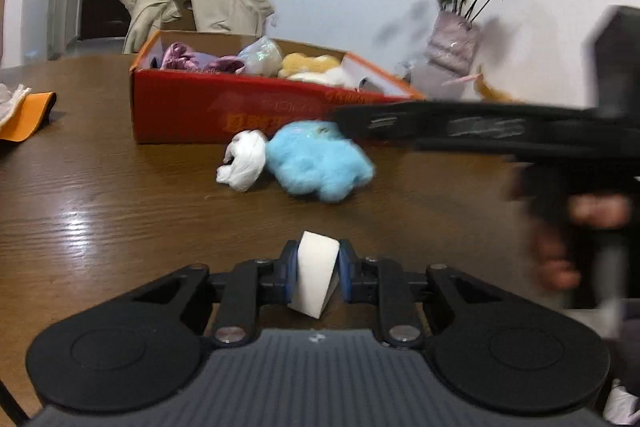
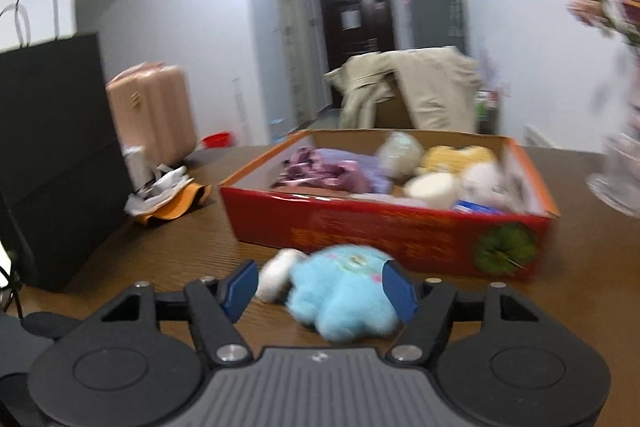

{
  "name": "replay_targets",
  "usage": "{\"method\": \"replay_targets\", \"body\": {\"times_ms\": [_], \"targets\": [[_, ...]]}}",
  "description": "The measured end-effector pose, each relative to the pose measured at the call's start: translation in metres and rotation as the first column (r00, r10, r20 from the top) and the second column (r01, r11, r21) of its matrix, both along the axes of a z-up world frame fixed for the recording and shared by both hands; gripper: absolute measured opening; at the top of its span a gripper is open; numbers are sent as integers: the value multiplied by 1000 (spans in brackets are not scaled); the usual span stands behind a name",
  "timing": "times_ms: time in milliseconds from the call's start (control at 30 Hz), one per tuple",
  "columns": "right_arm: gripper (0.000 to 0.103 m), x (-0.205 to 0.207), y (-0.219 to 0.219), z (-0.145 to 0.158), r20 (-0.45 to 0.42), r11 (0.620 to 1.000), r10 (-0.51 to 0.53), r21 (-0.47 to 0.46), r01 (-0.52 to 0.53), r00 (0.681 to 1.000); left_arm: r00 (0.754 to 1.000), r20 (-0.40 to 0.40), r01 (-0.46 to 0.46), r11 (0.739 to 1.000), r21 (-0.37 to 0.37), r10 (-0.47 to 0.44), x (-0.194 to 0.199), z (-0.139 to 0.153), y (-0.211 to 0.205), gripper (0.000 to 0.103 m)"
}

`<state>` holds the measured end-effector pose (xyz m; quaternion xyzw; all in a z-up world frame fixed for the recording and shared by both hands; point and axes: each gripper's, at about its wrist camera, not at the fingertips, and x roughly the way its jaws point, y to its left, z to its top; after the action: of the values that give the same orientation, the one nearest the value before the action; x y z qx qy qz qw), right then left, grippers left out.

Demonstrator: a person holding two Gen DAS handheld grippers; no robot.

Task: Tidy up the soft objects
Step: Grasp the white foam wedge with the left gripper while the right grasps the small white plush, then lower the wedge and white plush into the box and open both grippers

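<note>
A: What room is this?

B: White walls, a dark door down a hallway, and a brown wooden table catching ceiling light.

A: Any furniture?

B: A chair draped with a beige coat, a pink suitcase, a black paper bag, and dried roses in a vase.

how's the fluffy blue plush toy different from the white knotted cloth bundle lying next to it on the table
The fluffy blue plush toy is furry and clearly larger; the white knotted cloth bundle is smooth, twisted fabric and smaller. The open right gripper straddles the plush, not the bundle. Both lie on the brown wooden table before the red cardboard box.
</note>
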<state>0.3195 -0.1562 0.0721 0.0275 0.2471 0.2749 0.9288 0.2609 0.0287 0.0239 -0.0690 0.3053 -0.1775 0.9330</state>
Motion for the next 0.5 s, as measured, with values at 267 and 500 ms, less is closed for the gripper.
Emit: {"method": "replay_targets", "body": {"times_ms": [267, 500], "targets": [[37, 64, 79, -24, -82, 983, 85, -154, -96, 993, 956, 54, -290, 957, 28, 289, 12, 24, 69, 20], [18, 36, 89, -12, -35, 979, 149, -139, -152, 988, 946, 45, -323, 946, 28, 322, 14, 31, 72, 20]]}}
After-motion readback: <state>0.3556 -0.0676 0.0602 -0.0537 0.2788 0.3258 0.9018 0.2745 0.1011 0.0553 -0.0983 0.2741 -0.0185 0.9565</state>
